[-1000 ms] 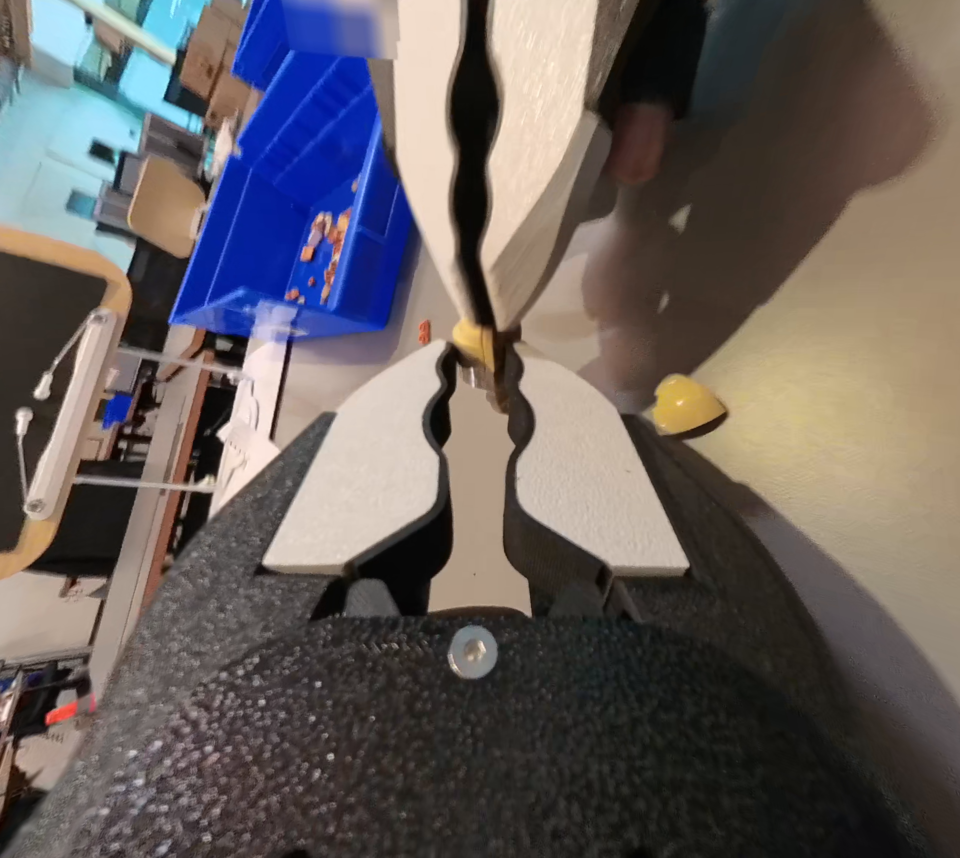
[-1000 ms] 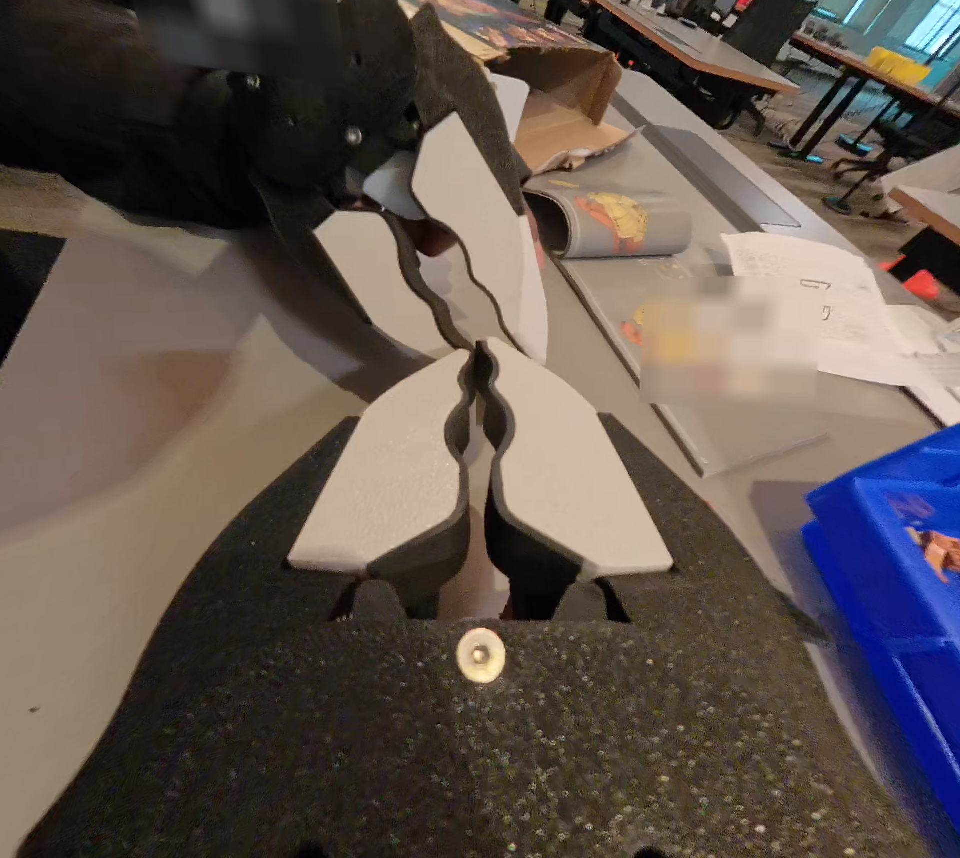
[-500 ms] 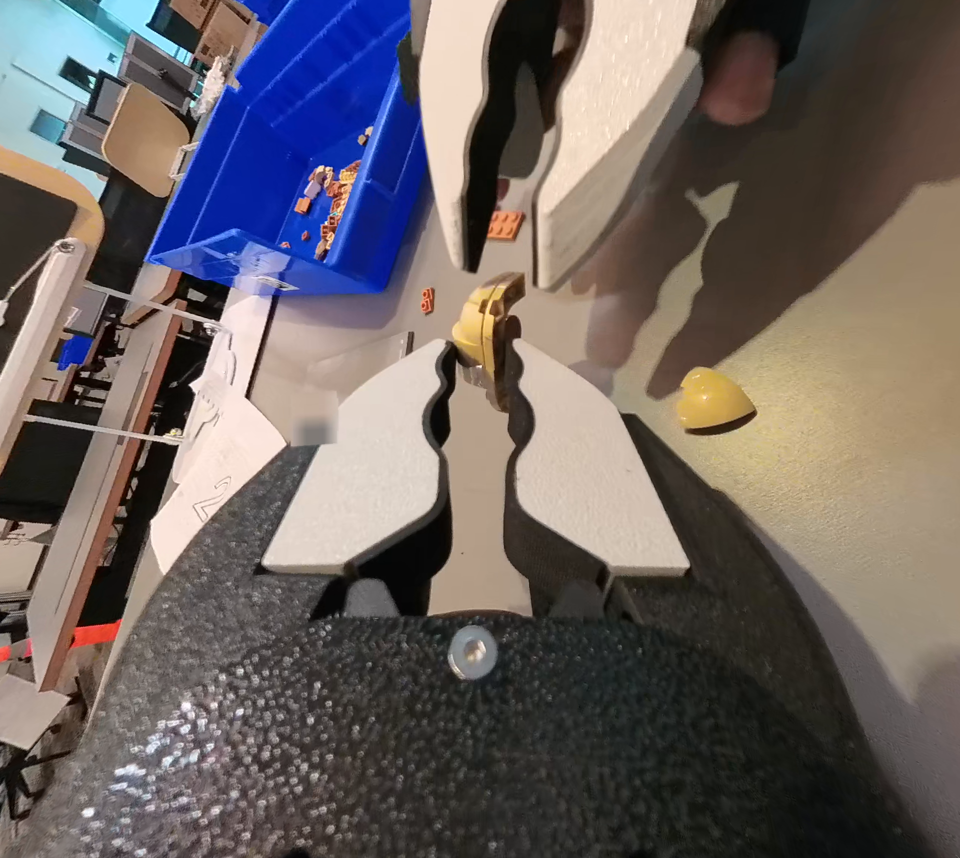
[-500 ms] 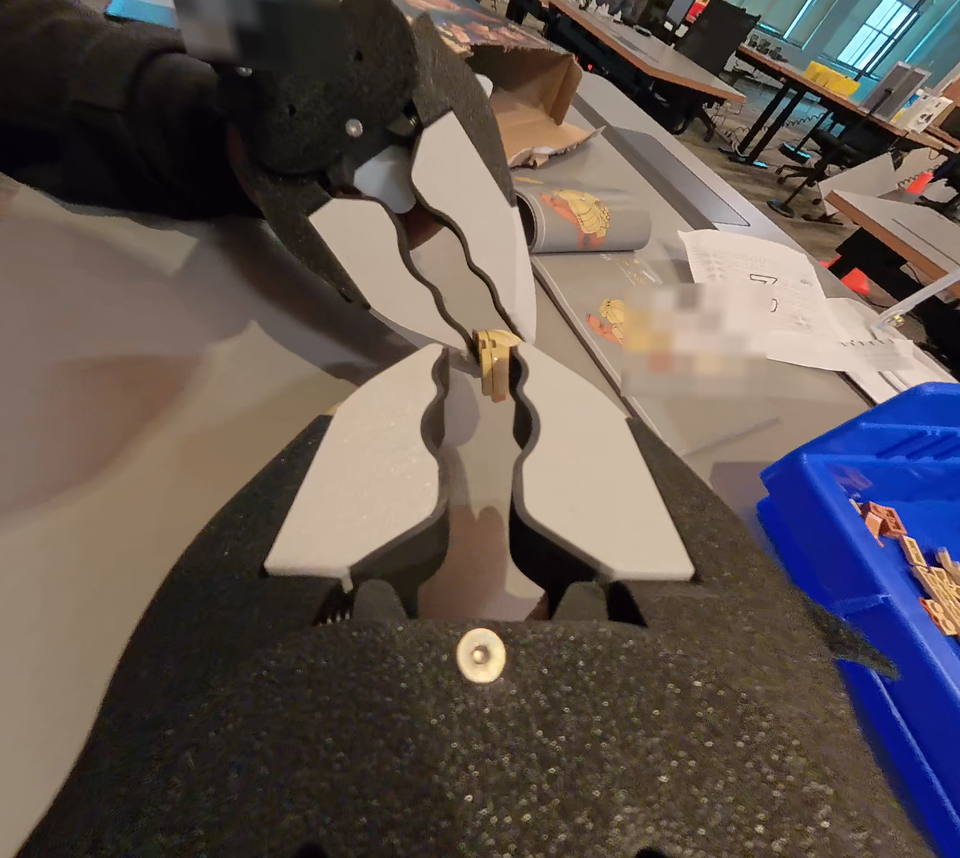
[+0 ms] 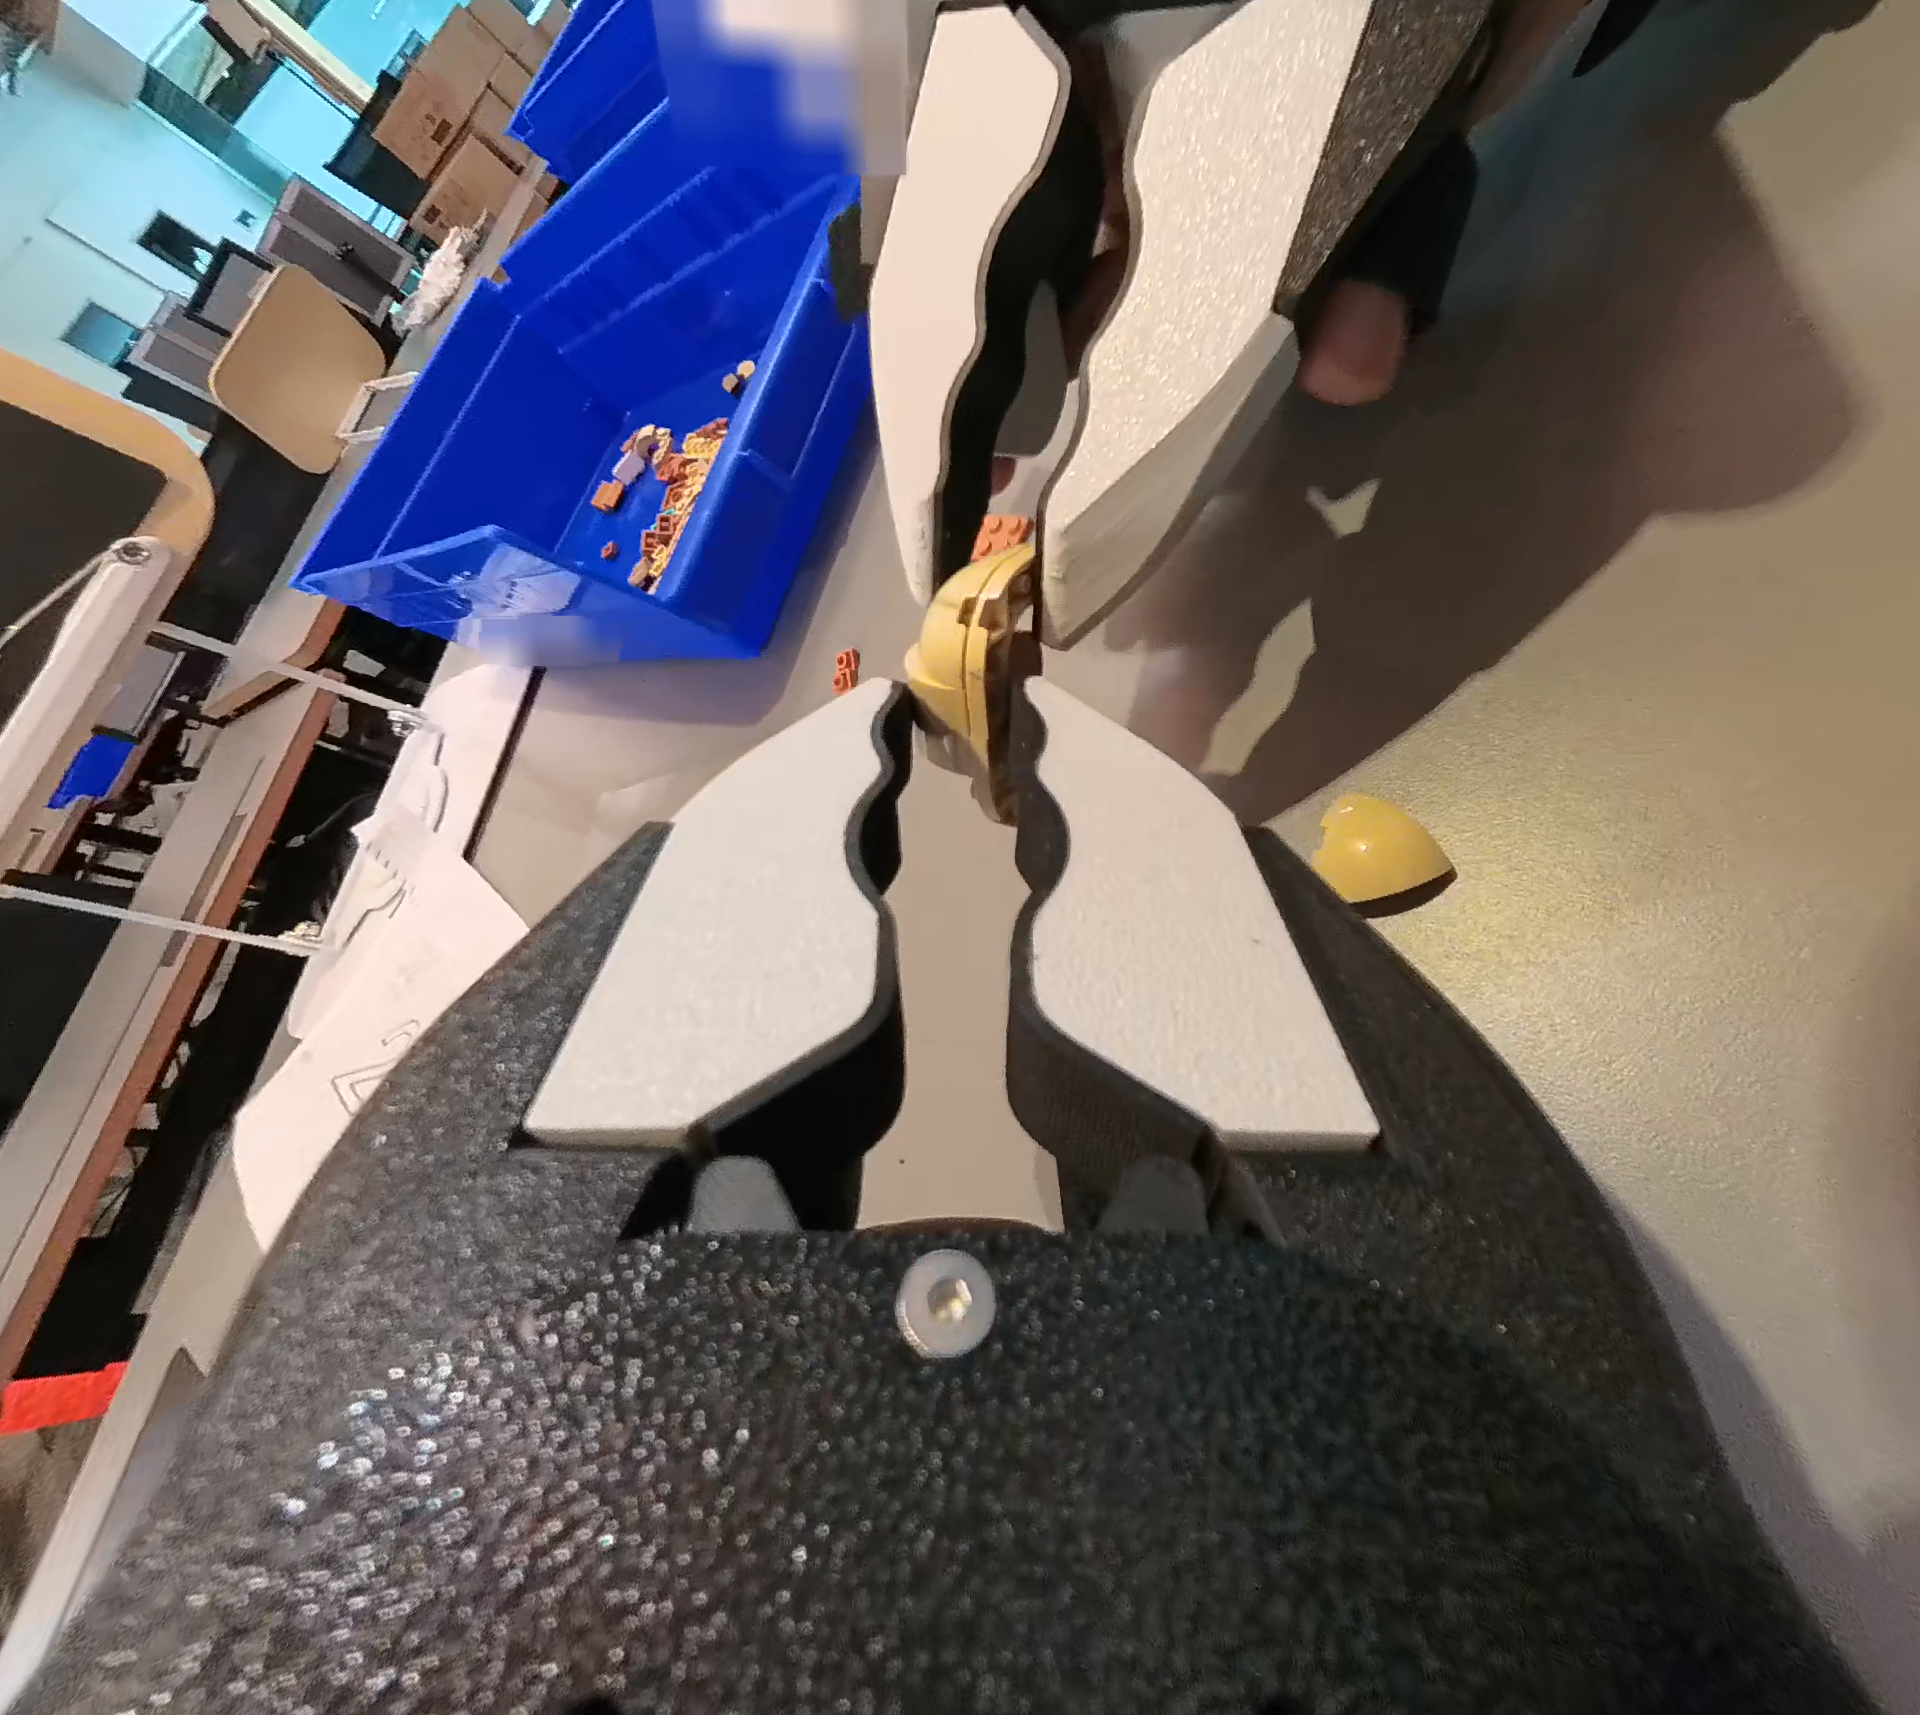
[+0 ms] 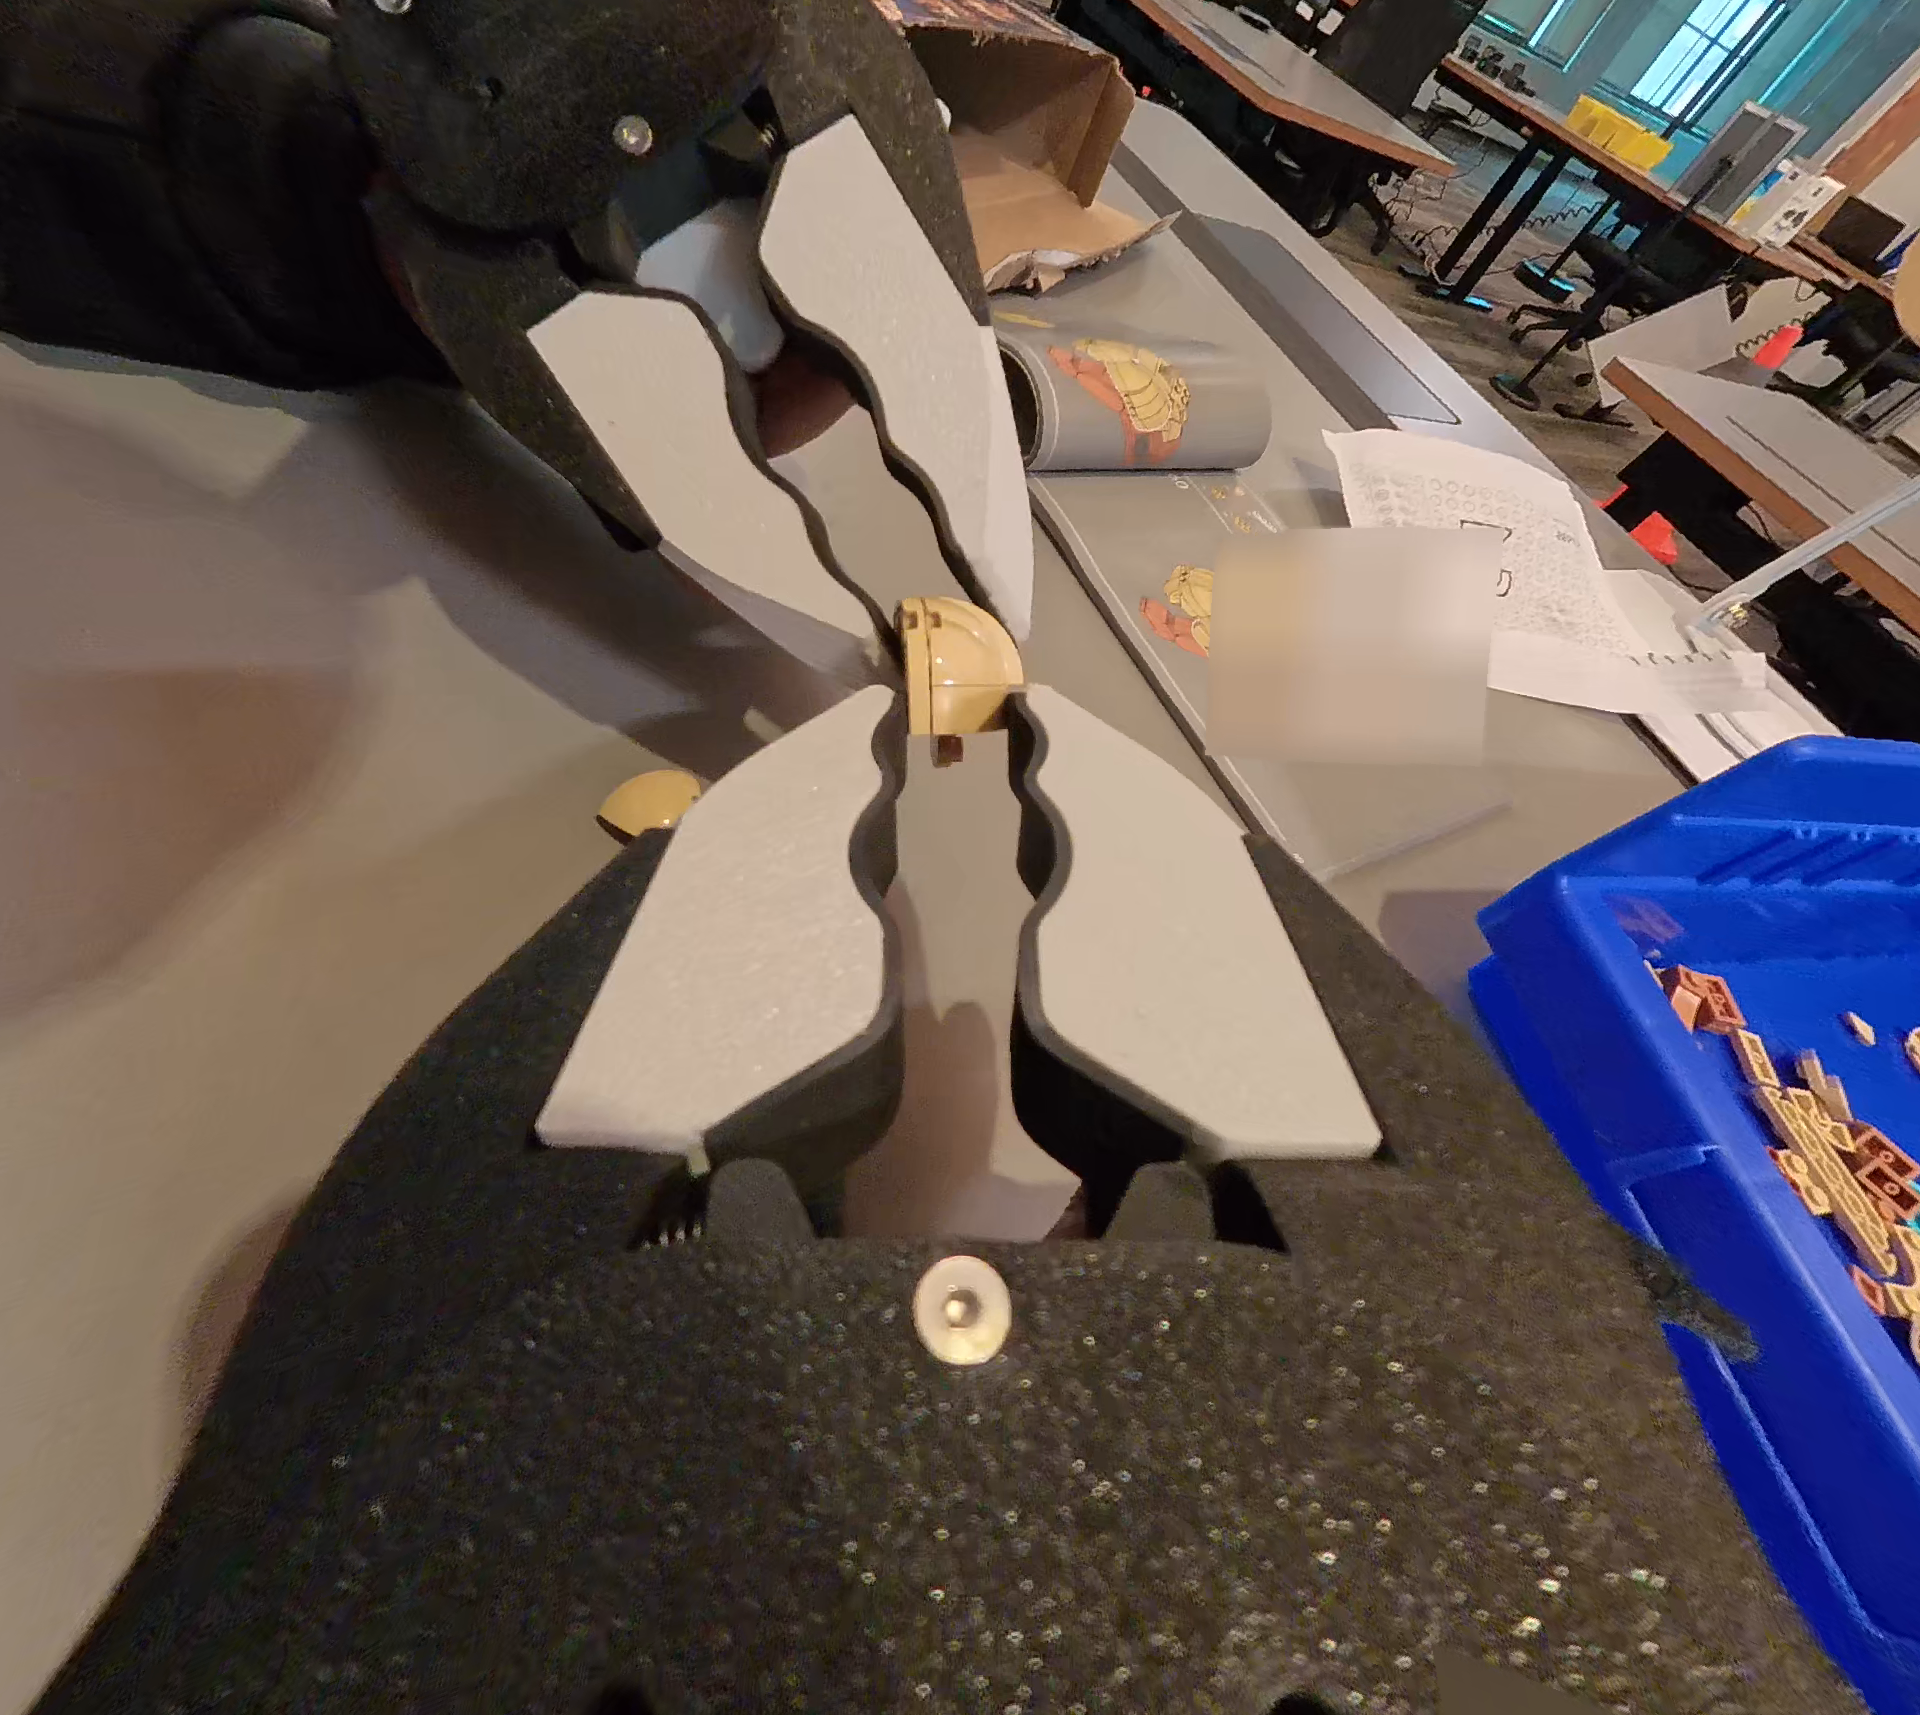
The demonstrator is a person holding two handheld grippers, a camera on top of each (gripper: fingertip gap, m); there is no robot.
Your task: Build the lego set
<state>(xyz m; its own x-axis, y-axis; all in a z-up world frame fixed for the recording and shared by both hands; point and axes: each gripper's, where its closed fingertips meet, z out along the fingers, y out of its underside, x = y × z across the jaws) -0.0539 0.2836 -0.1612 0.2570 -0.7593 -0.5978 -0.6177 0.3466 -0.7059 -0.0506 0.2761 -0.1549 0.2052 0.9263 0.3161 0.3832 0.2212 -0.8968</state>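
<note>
A small tan rounded lego assembly (image 5: pixel 968 652) with a dark brown part under it is held above the grey table (image 5: pixel 1610 1094). My left gripper (image 5: pixel 961 707) is shut on its lower end. My right gripper (image 5: pixel 987 585) comes in from above, and its jaws close on the assembly's upper end. In the right wrist view the tan dome (image 6: pixel 958 652) sits between my right gripper's tips (image 6: pixel 954 711), with my left gripper (image 6: pixel 940 621) meeting it from the upper left. A loose tan dome piece (image 5: pixel 1377 855) lies on the table; it also shows in the right wrist view (image 6: pixel 649 801).
A blue bin (image 5: pixel 540 460) with several tan and brown bricks stands at the far left; it also shows in the right wrist view (image 6: pixel 1662 1021). A small orange brick (image 5: pixel 847 670) and a brown plate (image 5: pixel 1003 531) lie on the table. An instruction booklet (image 6: pixel 1143 408), paper sheets (image 6: pixel 1475 522) and a cardboard box (image 6: pixel 1029 96) lie behind. My two grippers' fingertips are within a few centimetres of each other. The loose tan dome piece (image 5: pixel 1377 855) is about 7 cm from both grippers' fingertips. The right camera catches it too, in the right wrist view (image 6: pixel 646 797).
My right gripper was shut with its tips against my left gripper's. It opened, drew back, and now closes on the tan assembly. My left gripper kept its hold.
</note>
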